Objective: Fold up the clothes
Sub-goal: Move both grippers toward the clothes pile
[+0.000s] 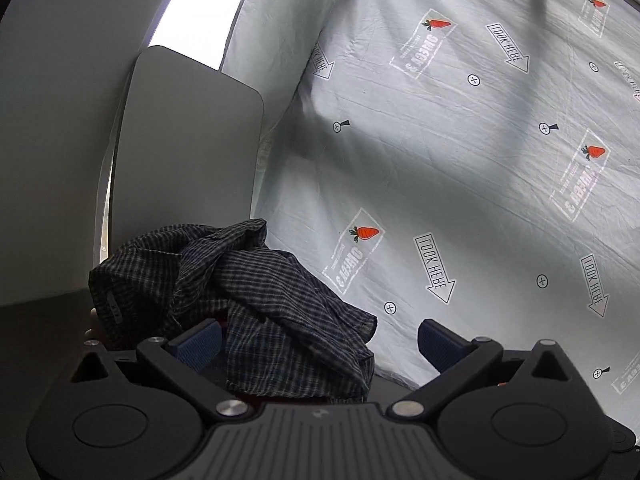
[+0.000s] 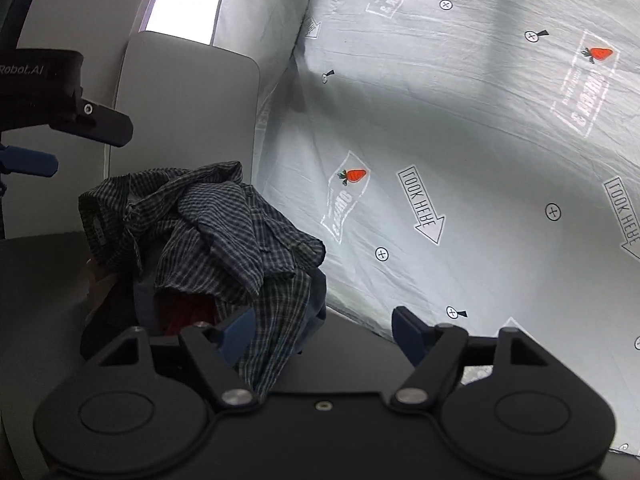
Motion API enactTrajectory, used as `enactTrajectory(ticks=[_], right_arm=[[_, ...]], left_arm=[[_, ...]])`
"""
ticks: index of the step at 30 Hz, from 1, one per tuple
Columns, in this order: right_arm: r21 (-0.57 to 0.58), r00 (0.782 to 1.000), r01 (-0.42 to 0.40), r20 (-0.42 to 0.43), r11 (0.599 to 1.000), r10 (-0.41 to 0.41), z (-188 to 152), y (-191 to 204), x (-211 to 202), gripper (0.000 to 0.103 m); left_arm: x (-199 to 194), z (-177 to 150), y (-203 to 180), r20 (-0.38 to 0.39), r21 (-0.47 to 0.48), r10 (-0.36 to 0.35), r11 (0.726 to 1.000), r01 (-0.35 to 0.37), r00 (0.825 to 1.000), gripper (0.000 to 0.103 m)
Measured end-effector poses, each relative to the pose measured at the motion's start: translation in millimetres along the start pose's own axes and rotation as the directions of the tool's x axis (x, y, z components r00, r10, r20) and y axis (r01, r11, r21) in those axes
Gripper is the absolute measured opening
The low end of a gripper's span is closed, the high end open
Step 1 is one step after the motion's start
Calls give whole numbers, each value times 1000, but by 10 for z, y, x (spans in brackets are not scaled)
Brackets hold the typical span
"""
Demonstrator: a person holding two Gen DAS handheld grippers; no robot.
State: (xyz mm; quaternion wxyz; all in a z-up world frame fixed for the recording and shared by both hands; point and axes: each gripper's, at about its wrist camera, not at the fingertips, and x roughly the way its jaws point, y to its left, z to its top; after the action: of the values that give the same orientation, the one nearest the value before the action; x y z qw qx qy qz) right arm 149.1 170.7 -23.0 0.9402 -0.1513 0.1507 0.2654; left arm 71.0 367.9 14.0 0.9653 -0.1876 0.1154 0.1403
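Pale printed bedsheet (image 1: pixel 460 184) spread flat | crumpled dark checked shirt (image 1: pixel 240 300) heaped at its edge, unfolded | left gripper (image 1: pixel 318 344) and right gripper (image 2: pixel 322 334) both wide open, holding nothing | folding apparently not yet begun

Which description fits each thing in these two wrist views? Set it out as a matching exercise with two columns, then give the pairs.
Things:
1. checked shirt
2. bed sheet
3. left claw
4. grey board

Descriptions:
A. open, holding nothing
B. crumpled in a dark heap
C. pale, printed with carrots and arrows
D. plain, standing upright behind the heap

Pairs: 1-B, 2-C, 3-A, 4-D
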Motion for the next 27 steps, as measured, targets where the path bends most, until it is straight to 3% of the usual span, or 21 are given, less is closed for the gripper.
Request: enactTrajectory(ticks=[4,9,10,11,12,13,16,19,21,24,26,27], right_arm=[[-62,998,-69,-4,996,69,215,372,689,76],[-142,995,-26,-101,989,11,223,561,1589,75],[-151,991,-34,-130,988,14,195,566,1722,61],[-164,987,-58,-156,985,32,162,565,1818,27],[-176,985,-76,-167,981,46,134,556,1857,10],[-177,987,-67,-155,982,39,116,548,1826,5],[-150,997,-1,-81,989,-12,97,456,1593,2],[-97,987,159,4,983,-159,94,219,1215,0],[-59,949,314,51,948,-311,77,-36,948,0],[16,836,543,81,839,-543,8,-608,482,0],[89,785,612,45,786,-617,-87,-1057,157,0],[125,770,631,23,766,-638,-157,-1265,5,0]], left_arm=[[364,56,360,-30,-46,14,999,-15,999,103],[689,72,503,-40,-100,63,993,-67,997,103],[737,74,492,-47,-95,62,993,-67,997,103],[781,75,475,-54,-87,62,994,-66,997,103],[825,76,458,-61,-78,61,995,-65,996,103],[869,77,441,-67,-69,60,996,-64,996,103],[986,68,319,-91,6,74,997,-73,993,103],[1065,53,26,-113,140,53,989,-37,992,103],[1023,52,-241,-102,206,-1,978,22,995,103],[859,-7,-694,-83,262,-103,957,121,991,103],[733,-100,-1038,-83,294,-177,936,194,981,103],[672,-168,-1195,-85,313,-202,924,219,976,103]])
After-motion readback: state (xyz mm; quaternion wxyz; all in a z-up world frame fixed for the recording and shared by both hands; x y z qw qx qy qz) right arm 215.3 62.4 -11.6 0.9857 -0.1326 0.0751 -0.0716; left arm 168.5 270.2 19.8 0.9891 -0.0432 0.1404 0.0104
